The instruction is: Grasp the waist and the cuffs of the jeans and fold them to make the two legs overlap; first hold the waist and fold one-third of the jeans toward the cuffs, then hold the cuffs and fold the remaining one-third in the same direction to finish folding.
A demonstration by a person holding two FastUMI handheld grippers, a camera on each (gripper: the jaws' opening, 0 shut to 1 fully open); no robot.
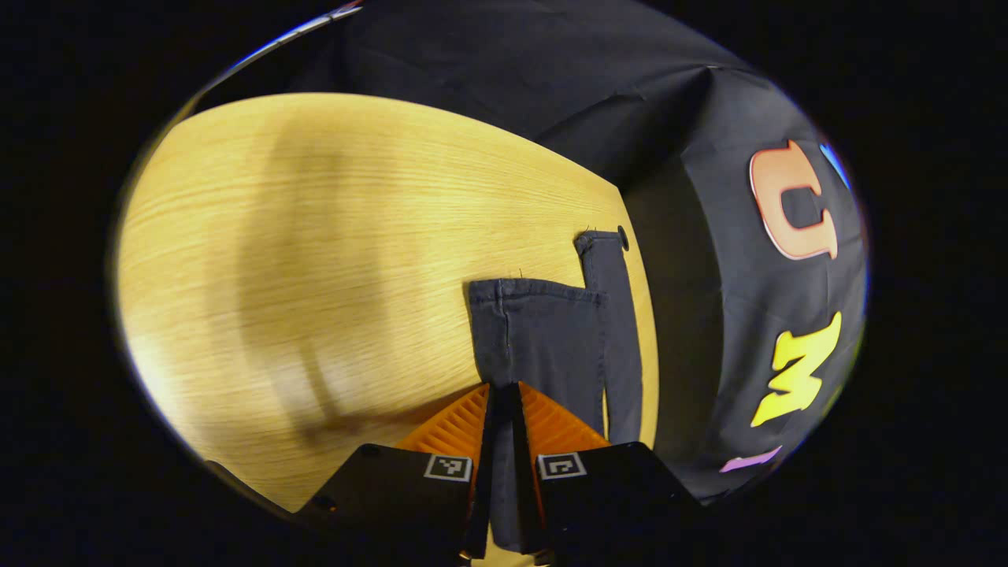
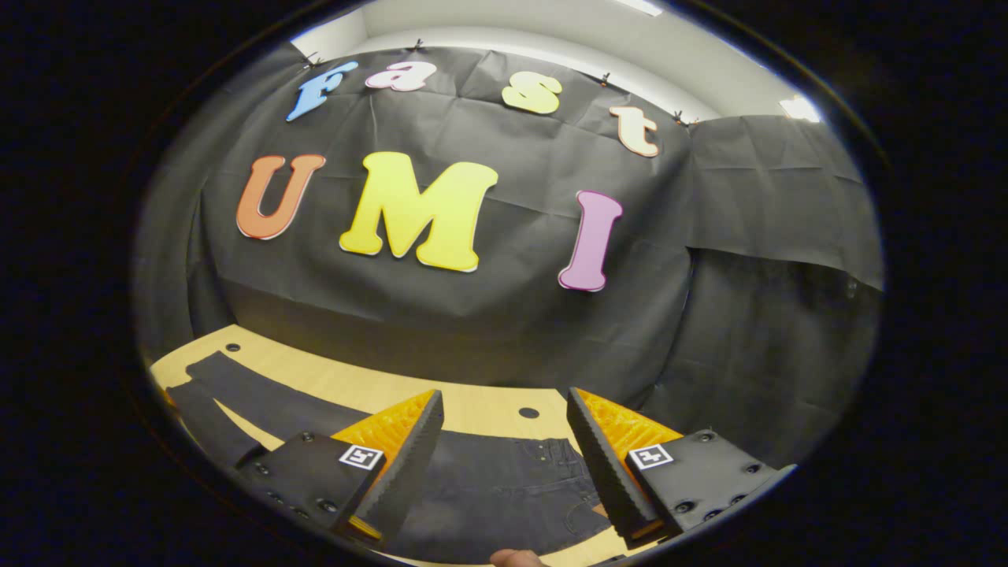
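Booth wall: black cloth [image 2: 488, 315] hangs behind the table, ahead of the right gripper's fingers in the right gripper view and off to the right of the left gripper's fingers in the left gripper view.
Table: pale wood-grain top [image 1: 315, 260], spreading ahead and to the left of the left gripper's fingers; two small dark holes sit in it near the wall, one [image 2: 528, 413] straight ahead between the right gripper's fingers.
Jeans: dark denim [image 2: 488, 480], lying flat on the table. In the right gripper view the waist end with its button and pocket lies between and below the fingers, and the two legs run away to the left, apart from each other. In the left gripper view the two cuffs [image 1: 543, 331] lie ahead of the fingers, one reaching farther than the other.
Left gripper [image 1: 504, 425]: fingers closed together on a strip of the denim, which runs up between them from the bottom of the view.
Right gripper [image 2: 504, 465]: fingers spread wide above the waist, gripping nothing; whether they touch the cloth cannot be told.
Fingertip: a person's fingertip [image 2: 516, 558] shows at the bottom edge, just below the waist.
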